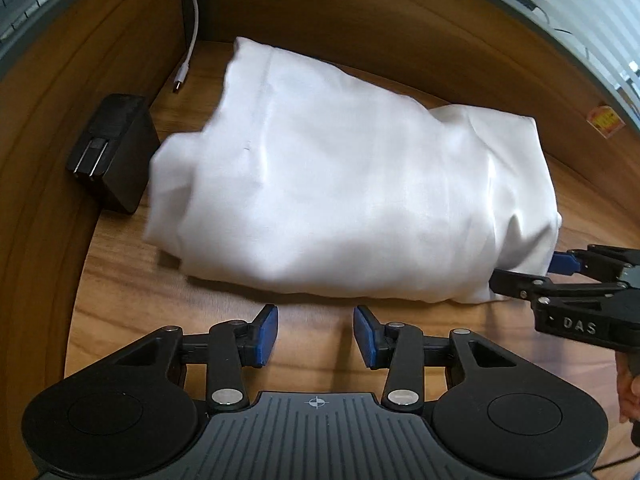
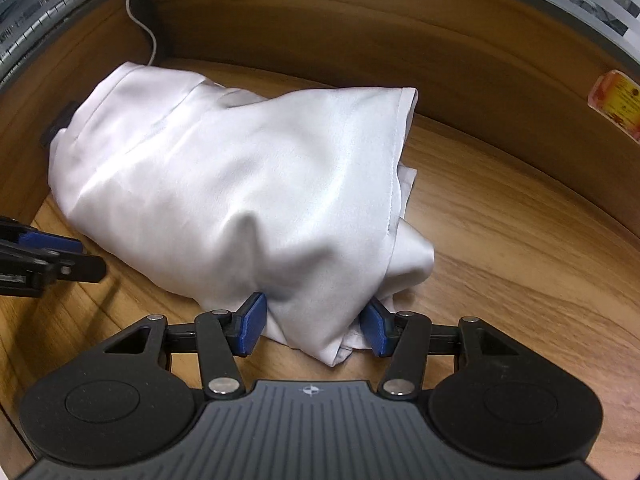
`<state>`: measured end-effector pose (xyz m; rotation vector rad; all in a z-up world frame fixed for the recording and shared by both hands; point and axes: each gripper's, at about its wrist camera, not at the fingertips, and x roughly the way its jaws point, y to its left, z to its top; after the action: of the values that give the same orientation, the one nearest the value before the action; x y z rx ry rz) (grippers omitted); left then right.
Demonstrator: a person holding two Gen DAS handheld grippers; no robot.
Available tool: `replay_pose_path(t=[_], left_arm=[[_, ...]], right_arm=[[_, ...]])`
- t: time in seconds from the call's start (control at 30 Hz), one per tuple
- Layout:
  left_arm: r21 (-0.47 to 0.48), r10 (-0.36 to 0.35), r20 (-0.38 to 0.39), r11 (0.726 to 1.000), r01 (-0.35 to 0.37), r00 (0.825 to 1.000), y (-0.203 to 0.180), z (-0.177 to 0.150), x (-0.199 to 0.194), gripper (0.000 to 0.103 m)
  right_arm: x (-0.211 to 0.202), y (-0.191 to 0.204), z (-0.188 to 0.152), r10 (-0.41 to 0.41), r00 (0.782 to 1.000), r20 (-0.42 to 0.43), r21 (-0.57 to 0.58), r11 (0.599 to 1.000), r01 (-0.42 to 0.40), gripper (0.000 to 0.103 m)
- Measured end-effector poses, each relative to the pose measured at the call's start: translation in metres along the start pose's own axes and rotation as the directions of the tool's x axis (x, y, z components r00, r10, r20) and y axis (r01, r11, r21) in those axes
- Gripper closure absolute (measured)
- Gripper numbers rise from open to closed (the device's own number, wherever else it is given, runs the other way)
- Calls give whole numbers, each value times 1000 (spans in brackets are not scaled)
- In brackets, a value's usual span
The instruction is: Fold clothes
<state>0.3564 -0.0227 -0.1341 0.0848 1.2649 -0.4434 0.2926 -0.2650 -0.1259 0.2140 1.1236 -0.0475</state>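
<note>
Two grippers at white cloth (image 1: 352, 184) on desk: left gripper (image 1: 316, 334) apart, empty; right gripper (image 2: 314, 326) apart, straddling corner. Risk: slick fabric slips, bundle unfolds w/ one-sided pull.

"DAS" on right claw (image 1: 524, 270) body.

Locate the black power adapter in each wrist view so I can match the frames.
Left wrist: black power adapter lies at left on the wooden desk, prongs showing, just left of the white garment.
Right wrist: only a dark sliver shows at far left, behind the garment; the rest is hidden.
Shared landmark: the white cable hanging at the back left.
</note>
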Motion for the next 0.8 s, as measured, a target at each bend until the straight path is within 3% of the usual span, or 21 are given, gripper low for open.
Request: replay_pose_path(t=[0.43,0.8], left_arm=[[0,54,25,999,-54,998,10,36,5,58],[13,81,53,997,-82,995,-14,17,-28,43]], right_arm=[[9,9,16,29,999,39,7,1000,-30,44],[-33,4,0,16,997,77,22,1000,-18,43]])
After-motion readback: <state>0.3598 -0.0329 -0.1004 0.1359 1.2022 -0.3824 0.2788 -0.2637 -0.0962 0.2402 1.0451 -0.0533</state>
